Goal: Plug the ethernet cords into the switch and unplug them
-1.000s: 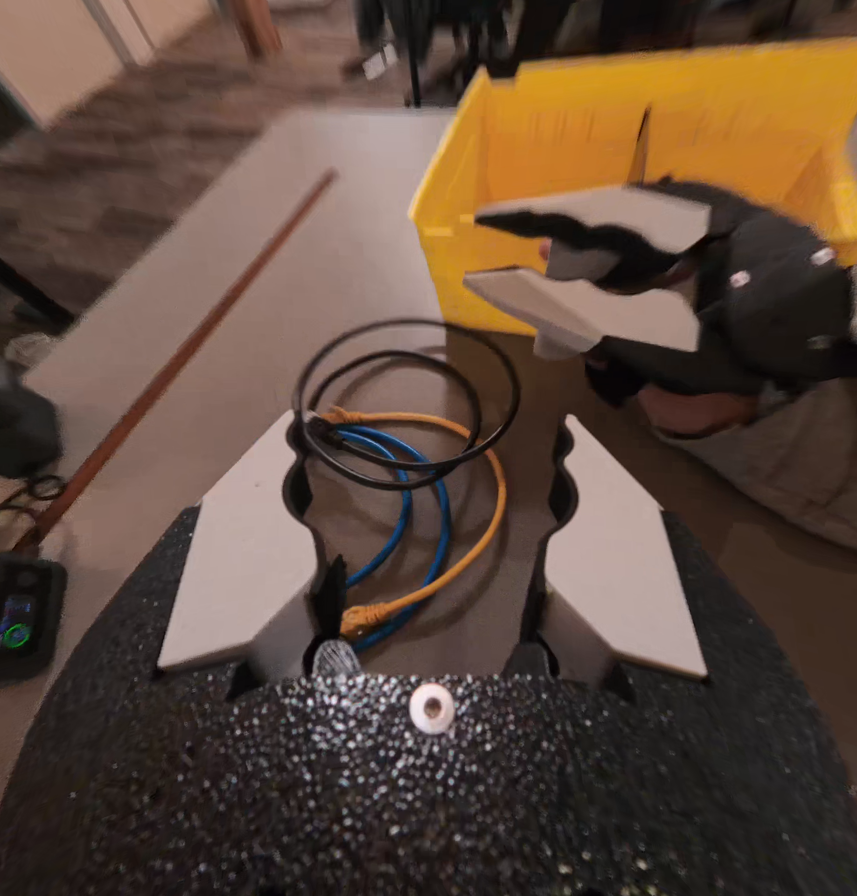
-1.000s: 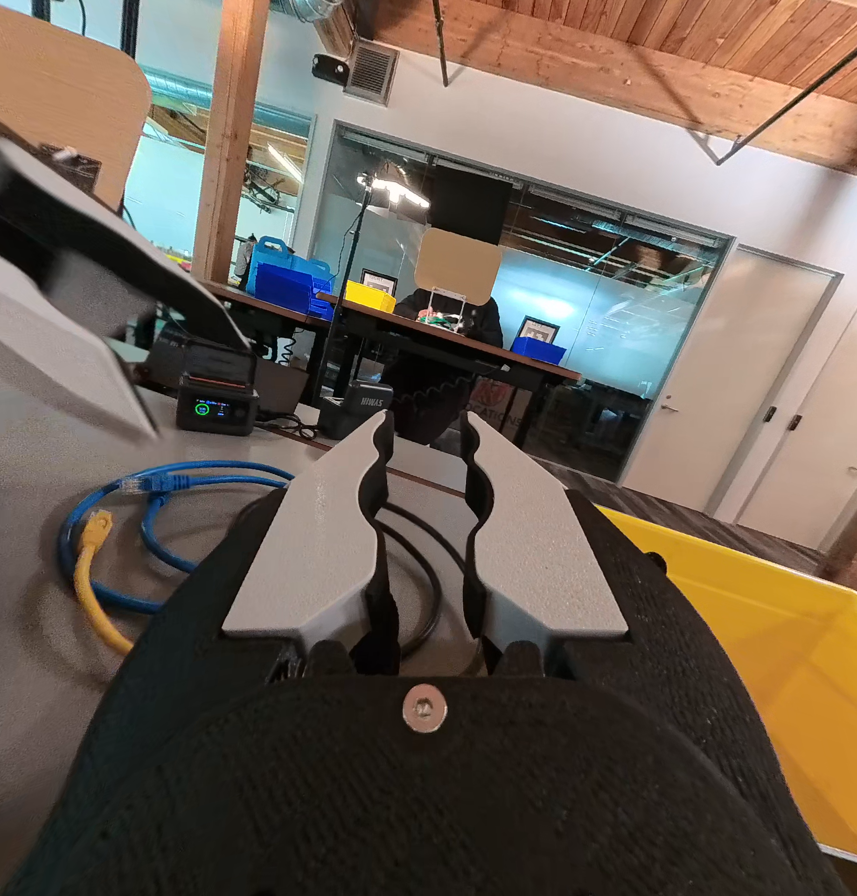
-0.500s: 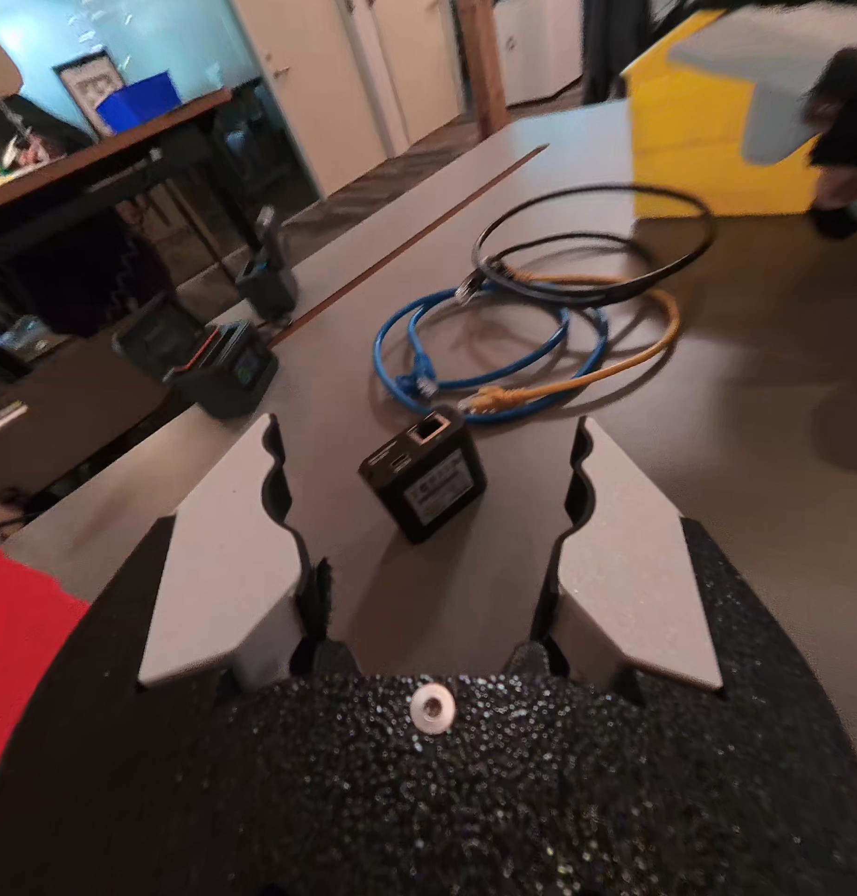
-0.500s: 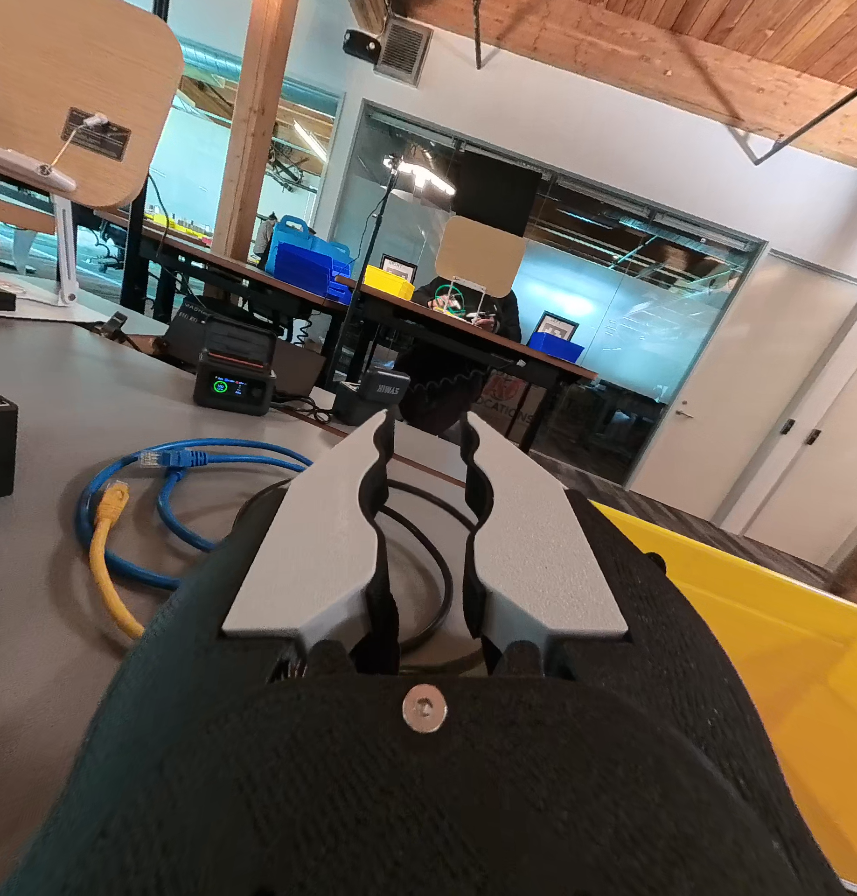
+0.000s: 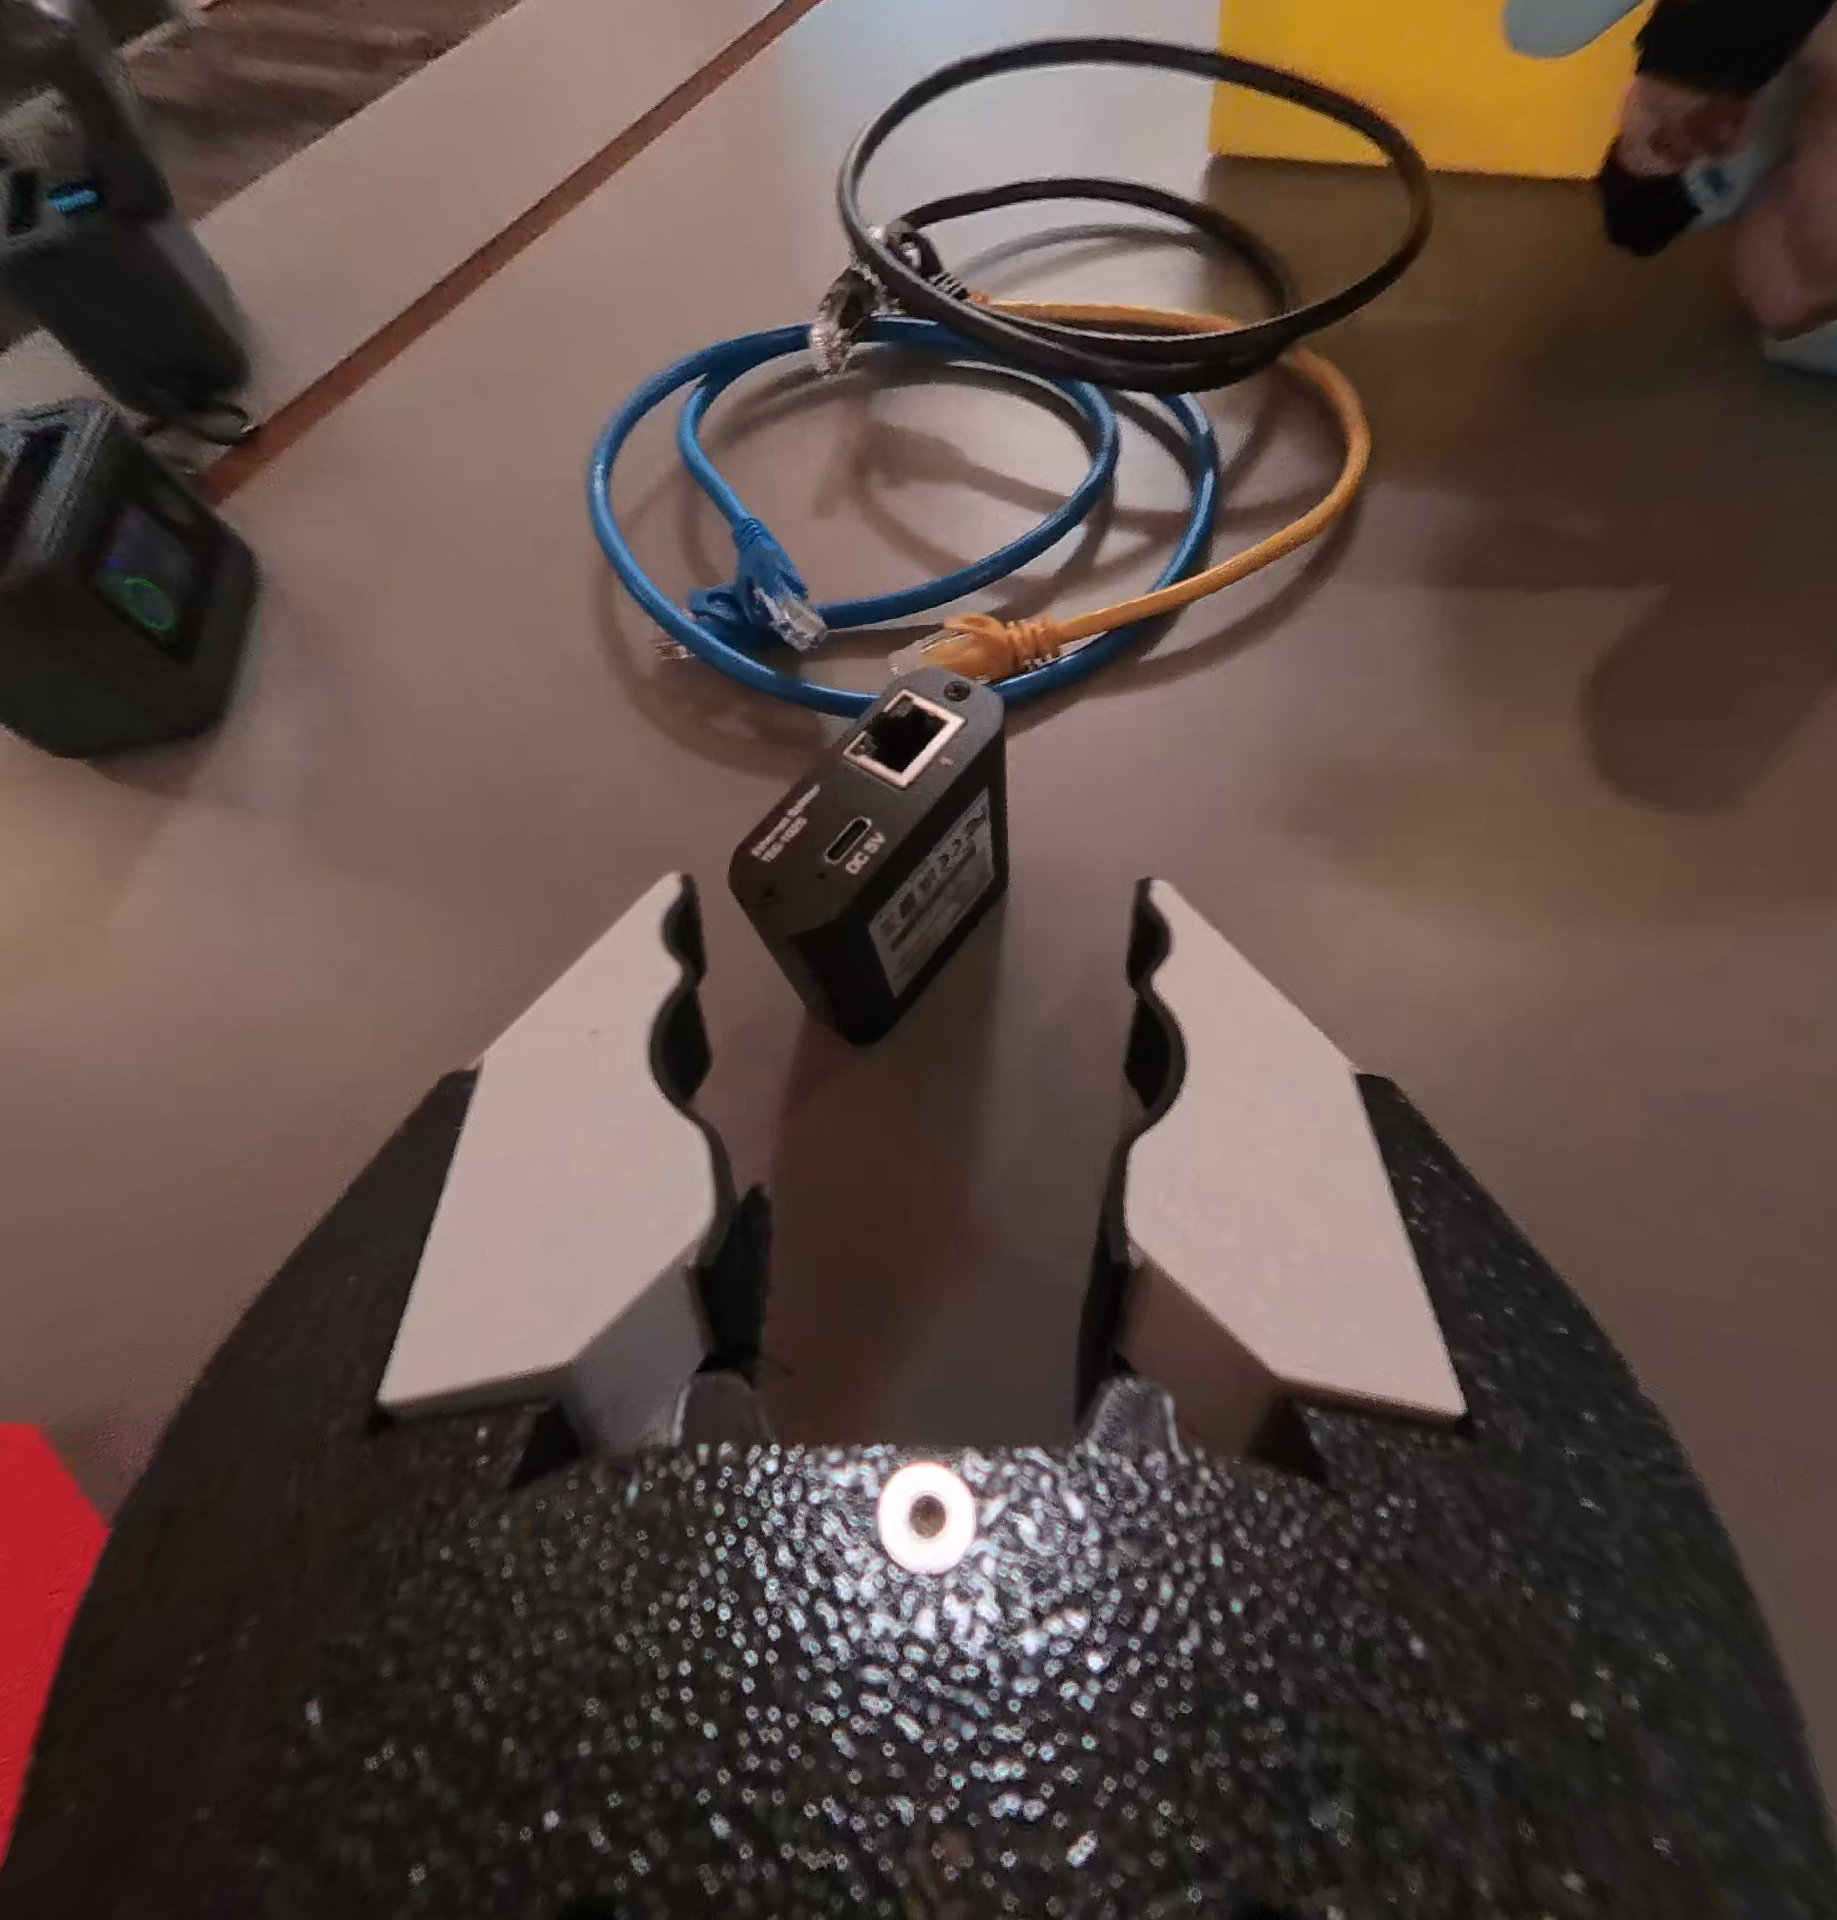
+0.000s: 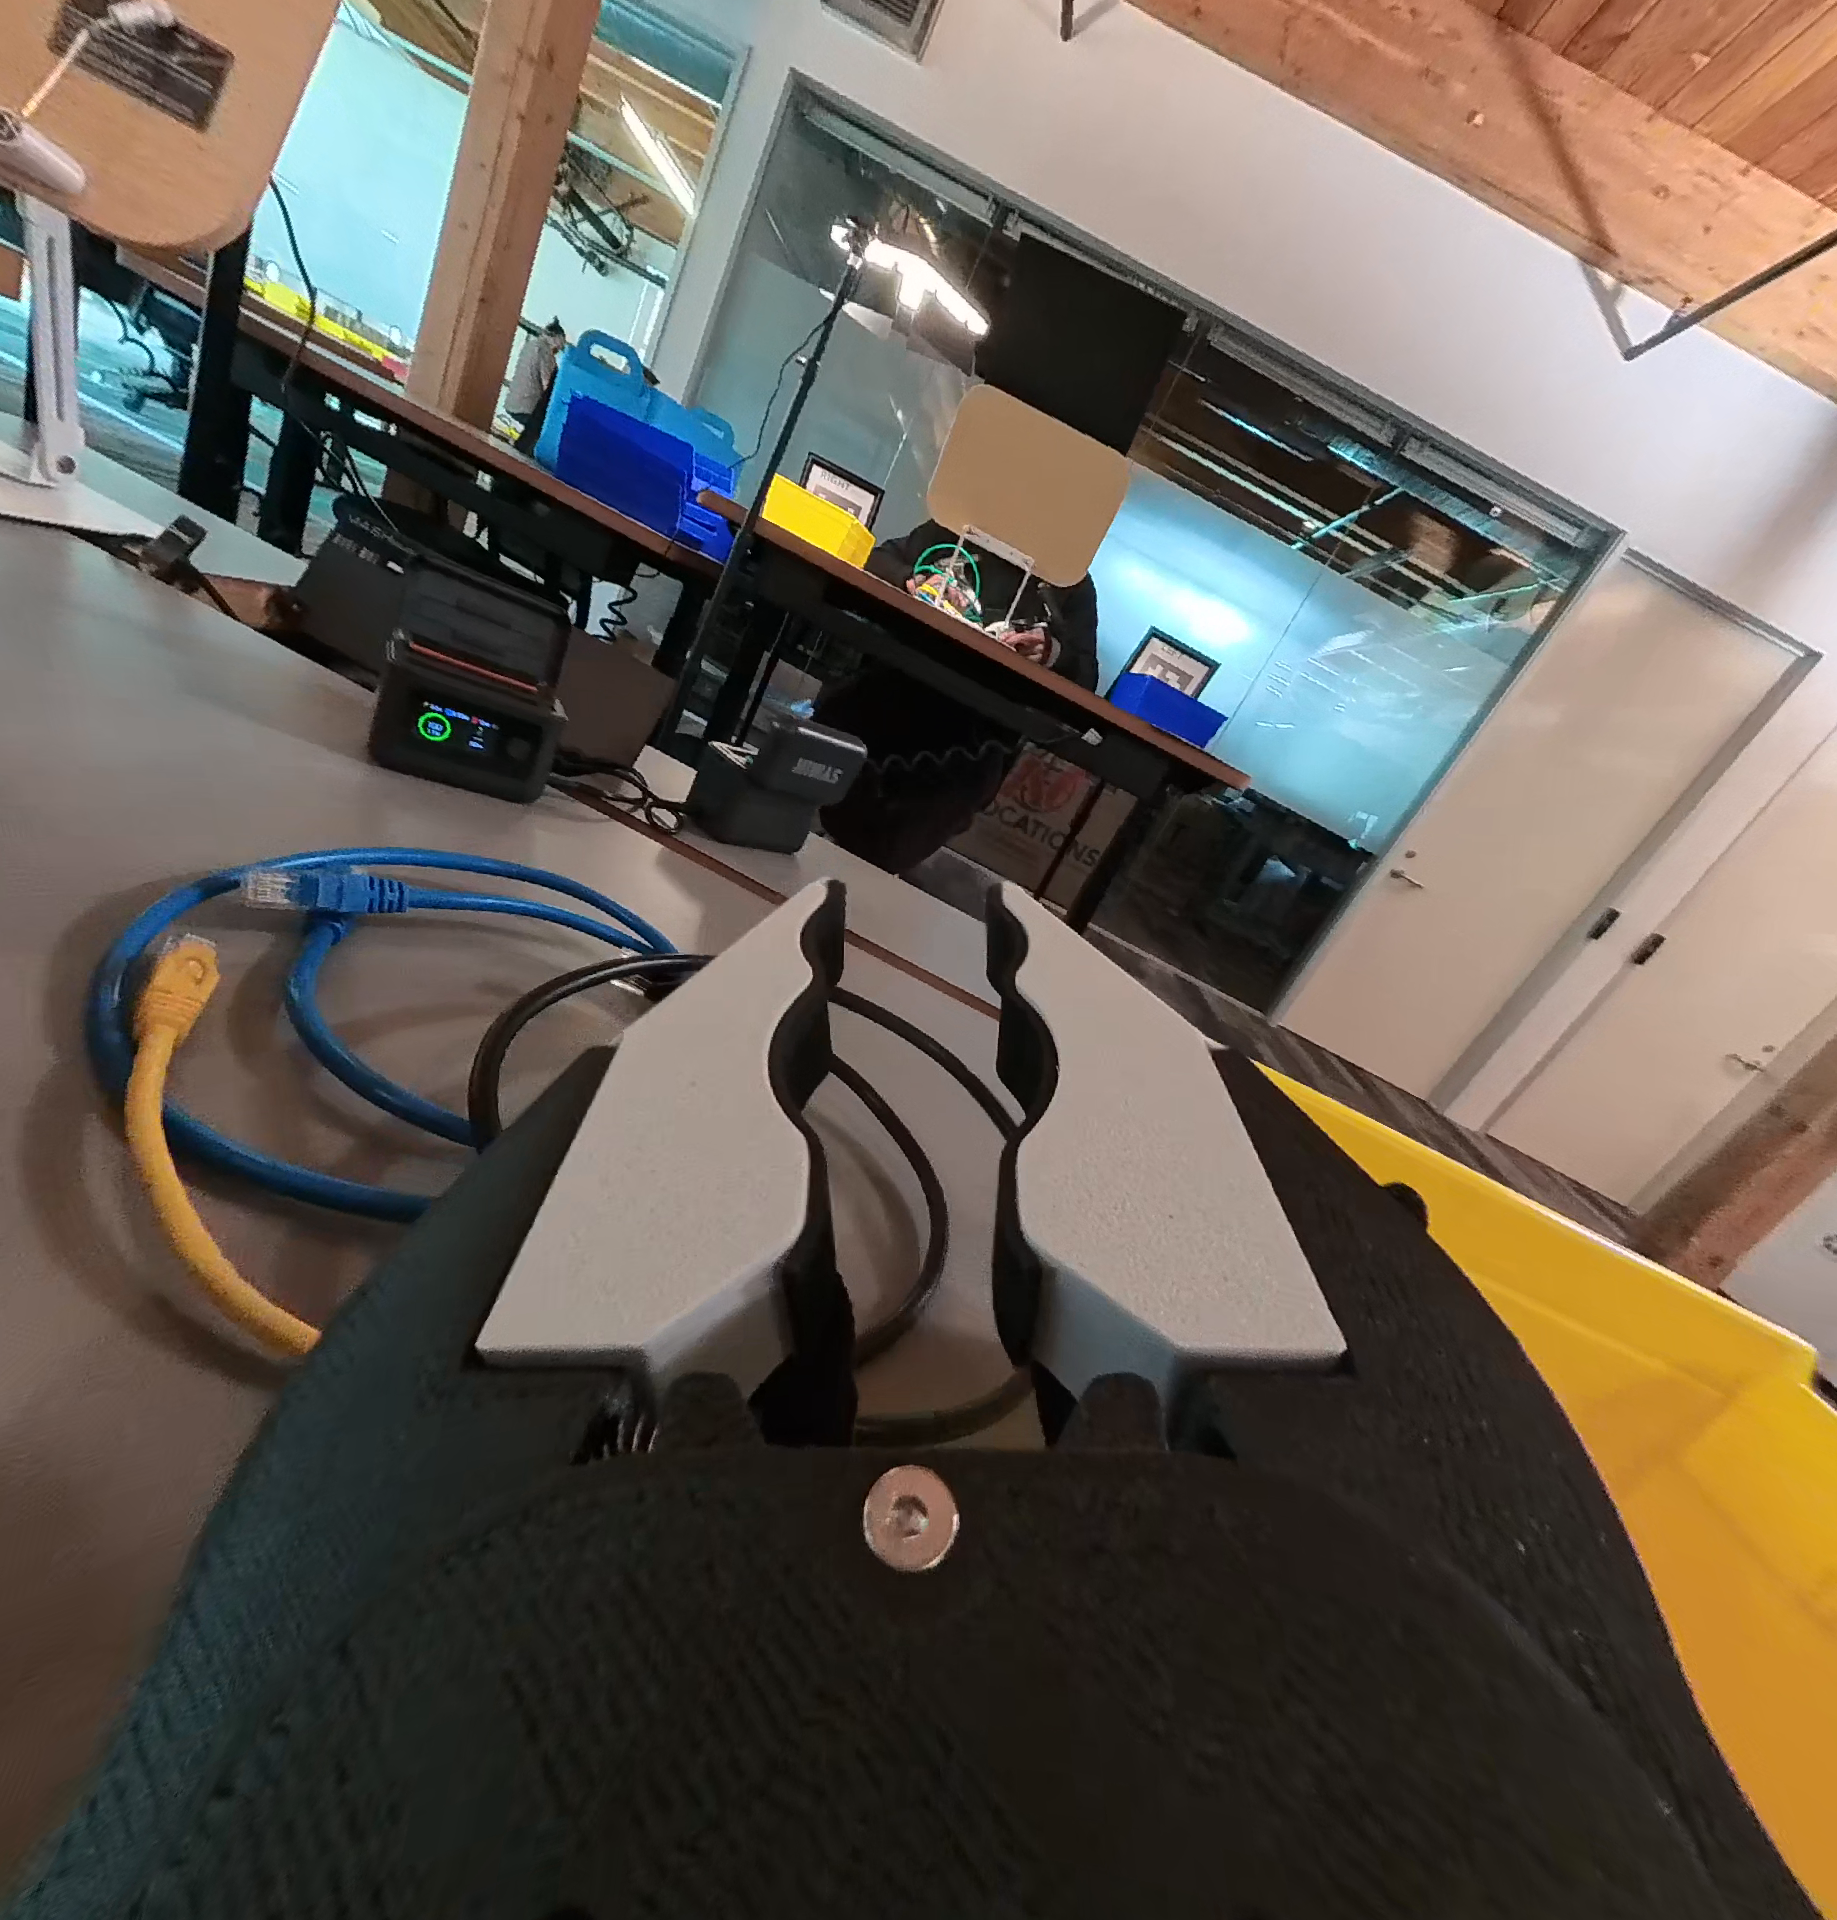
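Only the left wrist view shows the black switch (image 5: 883, 857), lying on the desk (image 5: 1413, 831) just ahead of the spread, empty left gripper (image 5: 909, 904). The blue (image 5: 997, 582), orange (image 5: 1257, 561) and black ethernet cords (image 5: 1340, 281) lie unplugged just beyond it. The right gripper (image 6: 914, 904), narrowly parted and empty, hovers over the black cord beside the yellow bin (image 6: 1620, 1455), whose contents are hidden.

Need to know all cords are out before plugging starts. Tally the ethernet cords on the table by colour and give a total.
Blue cord: 1
Orange cord: 1
Black cord: 1
Total: 3 cords, all loose on the table; none is plugged into the switch.
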A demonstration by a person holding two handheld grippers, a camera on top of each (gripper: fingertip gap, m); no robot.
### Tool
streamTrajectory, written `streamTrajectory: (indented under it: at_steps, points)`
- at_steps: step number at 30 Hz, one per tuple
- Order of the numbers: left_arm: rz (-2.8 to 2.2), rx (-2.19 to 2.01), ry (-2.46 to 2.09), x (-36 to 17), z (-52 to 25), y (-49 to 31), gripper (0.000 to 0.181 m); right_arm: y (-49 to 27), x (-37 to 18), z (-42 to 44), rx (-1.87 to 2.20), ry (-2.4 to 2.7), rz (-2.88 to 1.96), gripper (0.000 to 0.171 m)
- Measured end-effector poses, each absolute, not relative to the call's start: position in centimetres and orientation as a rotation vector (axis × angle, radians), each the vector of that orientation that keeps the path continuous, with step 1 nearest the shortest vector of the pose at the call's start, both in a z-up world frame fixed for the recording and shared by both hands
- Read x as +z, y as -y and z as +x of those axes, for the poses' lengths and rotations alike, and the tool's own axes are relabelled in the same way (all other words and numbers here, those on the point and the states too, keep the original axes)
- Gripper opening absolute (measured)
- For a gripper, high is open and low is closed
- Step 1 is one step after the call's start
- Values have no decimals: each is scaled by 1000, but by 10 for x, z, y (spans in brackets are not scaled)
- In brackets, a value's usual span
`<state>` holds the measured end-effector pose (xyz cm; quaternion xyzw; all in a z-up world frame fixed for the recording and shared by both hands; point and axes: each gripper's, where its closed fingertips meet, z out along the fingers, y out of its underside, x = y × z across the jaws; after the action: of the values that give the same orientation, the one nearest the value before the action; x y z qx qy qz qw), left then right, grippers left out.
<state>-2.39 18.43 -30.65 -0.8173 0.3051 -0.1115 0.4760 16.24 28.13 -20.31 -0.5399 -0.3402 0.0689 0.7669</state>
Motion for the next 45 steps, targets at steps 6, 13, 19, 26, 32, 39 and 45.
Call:
streamTrajectory:
  at_steps: [6,13,19,26,32,39,45]
  points:
    - [-2021,-254,-783,-311,-32,-175,36,-280,-204,160,107,760,-1162,26]
    - [-2087,-348,-753,-314,-21,-163,27,-255,-220,122,207,1003,-1120,27]
    - [-2090,-326,-712,-312,-24,-166,54,-217,-270,69,516,1290,-1408,28]
    - [-2053,-369,-551,-300,-24,-174,81,-219,-305,49,530,1314,-1741,27]
    - [-2103,-231,-507,-311,-15,-180,78,-227,-315,40,534,1263,-1870,20]
    - [-2119,-81,-473,-315,-23,-191,56,-237,-316,39,556,1158,-1947,14]
    - [-2129,-71,-464,-317,-26,-194,47,-236,-323,35,522,1205,-1972,16]
